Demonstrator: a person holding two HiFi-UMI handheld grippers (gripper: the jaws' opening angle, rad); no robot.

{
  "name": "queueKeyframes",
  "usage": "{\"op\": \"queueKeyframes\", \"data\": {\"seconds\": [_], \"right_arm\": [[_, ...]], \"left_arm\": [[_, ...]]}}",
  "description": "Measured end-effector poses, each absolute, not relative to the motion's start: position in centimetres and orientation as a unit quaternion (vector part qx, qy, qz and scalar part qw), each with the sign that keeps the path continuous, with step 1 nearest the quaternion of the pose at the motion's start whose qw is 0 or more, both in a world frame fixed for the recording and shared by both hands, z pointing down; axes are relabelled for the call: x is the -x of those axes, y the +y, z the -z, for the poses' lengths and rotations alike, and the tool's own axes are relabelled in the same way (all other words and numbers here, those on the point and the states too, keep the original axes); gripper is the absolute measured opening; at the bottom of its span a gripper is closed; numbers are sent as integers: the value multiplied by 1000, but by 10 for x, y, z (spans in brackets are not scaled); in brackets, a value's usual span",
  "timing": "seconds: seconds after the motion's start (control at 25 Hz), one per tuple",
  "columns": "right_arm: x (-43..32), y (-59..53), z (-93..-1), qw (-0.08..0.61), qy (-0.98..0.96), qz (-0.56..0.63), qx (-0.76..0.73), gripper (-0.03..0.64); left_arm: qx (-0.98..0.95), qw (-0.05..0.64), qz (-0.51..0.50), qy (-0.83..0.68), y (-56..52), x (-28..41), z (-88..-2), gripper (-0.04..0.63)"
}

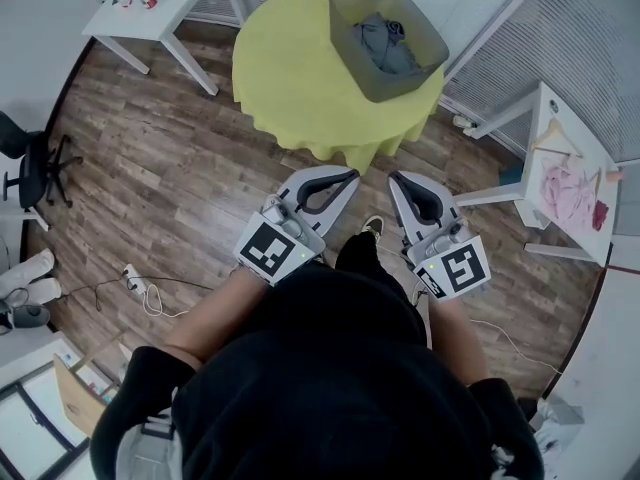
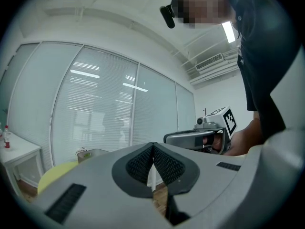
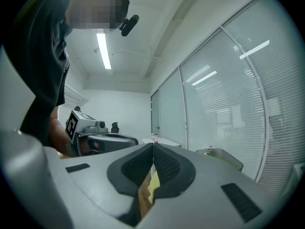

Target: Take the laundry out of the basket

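A grey laundry basket [image 1: 430,63] stands on the round table with a yellow-green cloth [image 1: 290,78]. Crumpled grey laundry [image 1: 385,43] lies inside it. Both grippers are held level over the wooden floor, short of the table's near edge, and point toward it. My left gripper [image 1: 350,175] is shut, with nothing between its jaws [image 2: 153,147]. My right gripper [image 1: 397,178] is also shut and empty [image 3: 153,147]. The basket [image 2: 93,154] shows small and far off in the left gripper view. It also shows in the right gripper view, as the basket [image 3: 221,157] off to the right.
A white table [image 1: 160,3] stands at the far left. At the right, another white table [image 1: 570,183] holds pink clothes and a hanger. An office chair [image 1: 30,163], shoes [image 1: 30,273] and a power strip with cable [image 1: 135,283] lie on the left floor.
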State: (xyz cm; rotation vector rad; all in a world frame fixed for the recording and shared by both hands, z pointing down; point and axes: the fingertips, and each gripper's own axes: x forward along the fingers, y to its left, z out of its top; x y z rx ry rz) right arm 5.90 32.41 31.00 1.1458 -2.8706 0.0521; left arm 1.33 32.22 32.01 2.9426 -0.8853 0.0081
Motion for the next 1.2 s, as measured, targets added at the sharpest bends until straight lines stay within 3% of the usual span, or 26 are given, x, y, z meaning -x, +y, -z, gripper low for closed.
{"op": "queueKeyframes", "data": {"seconds": [1.2], "right_arm": [[-197,186,-320,20,-954,-23,-297,23]], "left_arm": [[-932,30,-18,-360,191,-154,-322,9]]}}
